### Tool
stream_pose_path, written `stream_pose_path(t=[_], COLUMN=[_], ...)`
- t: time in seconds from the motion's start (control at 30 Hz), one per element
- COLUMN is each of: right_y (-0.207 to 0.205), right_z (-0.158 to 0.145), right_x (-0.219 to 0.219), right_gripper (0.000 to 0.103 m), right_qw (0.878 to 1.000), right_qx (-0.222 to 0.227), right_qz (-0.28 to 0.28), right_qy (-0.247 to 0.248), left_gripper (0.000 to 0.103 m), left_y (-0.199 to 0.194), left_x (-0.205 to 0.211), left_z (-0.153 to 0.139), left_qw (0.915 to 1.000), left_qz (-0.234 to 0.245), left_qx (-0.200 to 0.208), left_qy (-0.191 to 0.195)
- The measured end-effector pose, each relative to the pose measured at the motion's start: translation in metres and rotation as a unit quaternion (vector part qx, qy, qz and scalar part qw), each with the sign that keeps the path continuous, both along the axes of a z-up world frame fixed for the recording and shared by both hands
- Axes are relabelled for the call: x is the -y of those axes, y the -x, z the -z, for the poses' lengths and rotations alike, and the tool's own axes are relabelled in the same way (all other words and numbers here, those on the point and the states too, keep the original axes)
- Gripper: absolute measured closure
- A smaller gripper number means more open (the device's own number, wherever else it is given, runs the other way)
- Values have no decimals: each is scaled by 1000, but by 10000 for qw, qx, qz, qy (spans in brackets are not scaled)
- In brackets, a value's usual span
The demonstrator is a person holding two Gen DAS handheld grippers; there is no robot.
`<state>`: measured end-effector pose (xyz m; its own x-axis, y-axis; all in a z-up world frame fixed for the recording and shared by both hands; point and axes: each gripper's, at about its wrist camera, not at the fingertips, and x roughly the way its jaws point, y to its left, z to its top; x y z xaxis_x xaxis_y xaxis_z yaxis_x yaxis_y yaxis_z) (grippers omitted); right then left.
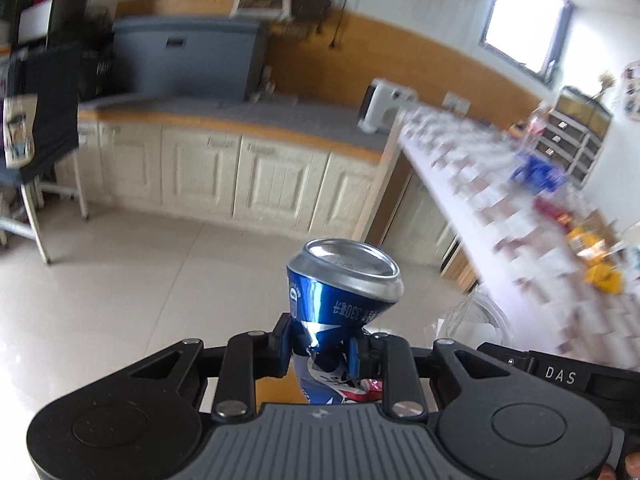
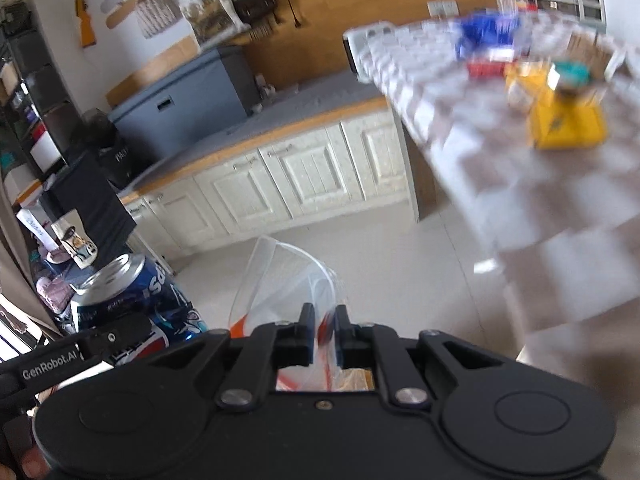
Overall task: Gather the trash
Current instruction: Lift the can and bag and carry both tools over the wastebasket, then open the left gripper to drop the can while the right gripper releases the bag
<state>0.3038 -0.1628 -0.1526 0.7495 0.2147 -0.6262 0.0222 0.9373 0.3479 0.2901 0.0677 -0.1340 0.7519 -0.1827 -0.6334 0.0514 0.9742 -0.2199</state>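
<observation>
Left wrist: jaws pinch crushed can [image 1: 344,280].

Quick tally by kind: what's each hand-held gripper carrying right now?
Crushed blue can, in the left hand-held gripper: 1
Clear plastic bag, pinched by the right hand-held gripper: 1
Total: 2

Two wrist views angled downward, both toward cabinets [image 1: 256,176] and checkered table [image 2: 520,184].
</observation>
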Motion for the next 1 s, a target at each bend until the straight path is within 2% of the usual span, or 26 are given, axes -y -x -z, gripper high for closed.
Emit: stream_pose_path(t=[0.27, 0.37, 0.67, 0.83, 1.0], right_y=[-53, -74, -130, -148, -167], right_z=[82, 119, 236, 287, 323], right_x=[-14, -20, -15, -13, -15], right_gripper=[93, 93, 93, 92, 92], right_qw=[9990, 9978, 9870, 9812, 9767], right_qx=[-412, -639, -1487, -1781, -1989], right_qz=[7, 39, 390, 564, 542], right_qy=[-156, -178, -479, -476, -599], left_gripper=[76, 76, 76, 76, 76], left_y=[-56, -76, -121, -142, -159], left_x=[1, 7, 6, 5, 5], left_z=[85, 121, 239, 285, 316], left_qw=[9979, 9961, 9842, 9788, 9746], left_qz=[-95, -162, -146, 152, 324], left_qx=[-640, -851, -1759, -2014, -2171], left_qy=[-25, -150, -114, -353, -443])
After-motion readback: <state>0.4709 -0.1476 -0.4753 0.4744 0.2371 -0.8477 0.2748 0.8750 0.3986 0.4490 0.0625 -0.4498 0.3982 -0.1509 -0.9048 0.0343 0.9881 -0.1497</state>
